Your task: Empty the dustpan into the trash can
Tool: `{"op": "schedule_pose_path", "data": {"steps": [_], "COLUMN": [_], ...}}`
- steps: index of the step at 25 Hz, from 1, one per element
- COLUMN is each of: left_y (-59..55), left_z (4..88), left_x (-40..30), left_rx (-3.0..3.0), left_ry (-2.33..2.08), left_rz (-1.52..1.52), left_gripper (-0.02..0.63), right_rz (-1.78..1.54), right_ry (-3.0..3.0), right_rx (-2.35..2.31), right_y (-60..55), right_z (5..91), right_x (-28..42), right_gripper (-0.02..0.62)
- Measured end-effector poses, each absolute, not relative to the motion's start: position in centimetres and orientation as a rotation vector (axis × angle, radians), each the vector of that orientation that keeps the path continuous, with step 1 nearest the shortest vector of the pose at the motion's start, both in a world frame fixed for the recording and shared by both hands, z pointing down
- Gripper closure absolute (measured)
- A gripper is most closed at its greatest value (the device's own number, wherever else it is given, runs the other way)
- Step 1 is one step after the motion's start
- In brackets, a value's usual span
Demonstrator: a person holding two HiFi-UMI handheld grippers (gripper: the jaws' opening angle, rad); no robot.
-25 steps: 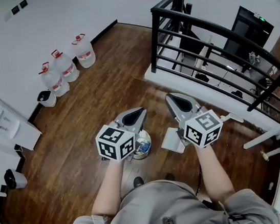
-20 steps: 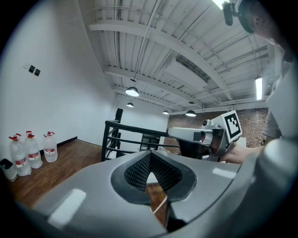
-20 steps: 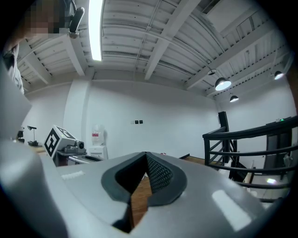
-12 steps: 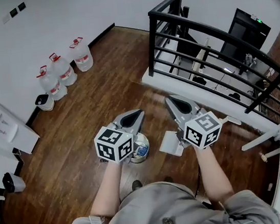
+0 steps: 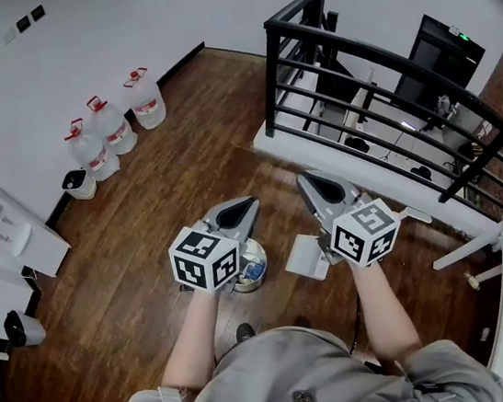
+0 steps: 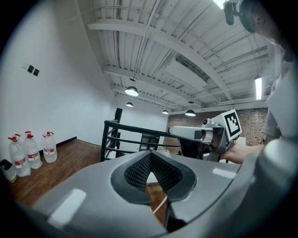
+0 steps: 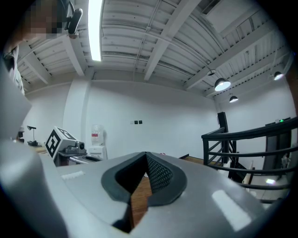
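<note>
1. Left gripper (image 6: 150, 160): jaws pressed together with nothing between them. It is held above the floor (image 5: 141, 211), pointing out into the room.
2. Right gripper (image 7: 145, 160): jaws likewise closed and empty. It sits beside the left one, roughly parallel to it.
3. The dustpan (image 5: 304, 259) lies on the floor under the right gripper, just beside the can (image 5: 253, 268), which is partly hidden by the left gripper. Neither gripper touches either one.
4. Handling, as a judgement: the dustpan looks like thin, stiff plastic, so it should be light but slick. The handle is the place to grip, though the right gripper covers it and I cannot tell which way it points. The pan should stay level until it is over the can, whose mouth is small, so the tipping calls for care.
5. Compared with a second ago, both grippers, the dustpan and the can sit as they did. Only the head camera's framing has shifted slightly.
</note>
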State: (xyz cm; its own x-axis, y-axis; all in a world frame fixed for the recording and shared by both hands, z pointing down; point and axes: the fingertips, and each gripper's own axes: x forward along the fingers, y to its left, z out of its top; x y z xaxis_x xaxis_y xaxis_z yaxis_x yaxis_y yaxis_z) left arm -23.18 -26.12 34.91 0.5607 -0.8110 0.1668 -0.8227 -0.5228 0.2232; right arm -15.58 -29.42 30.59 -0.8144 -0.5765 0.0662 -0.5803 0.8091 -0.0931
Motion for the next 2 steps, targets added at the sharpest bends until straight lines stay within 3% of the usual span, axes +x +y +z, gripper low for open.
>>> {"op": "schedule_pose_path", "data": {"steps": [2], "left_y": [-26.0], "left_z": [34.94], "left_x": [-23.16], "left_rx": [2.522], "left_ry": [-1.354], "left_rz": [0.058], "left_gripper": [0.601], "right_rz": [0.169], "right_ry": [-2.954], "right_rx": [0.942], "right_y": [-29.29], "right_z": [30.7], "right_x": [-15.58], "right_gripper": [0.595]}}
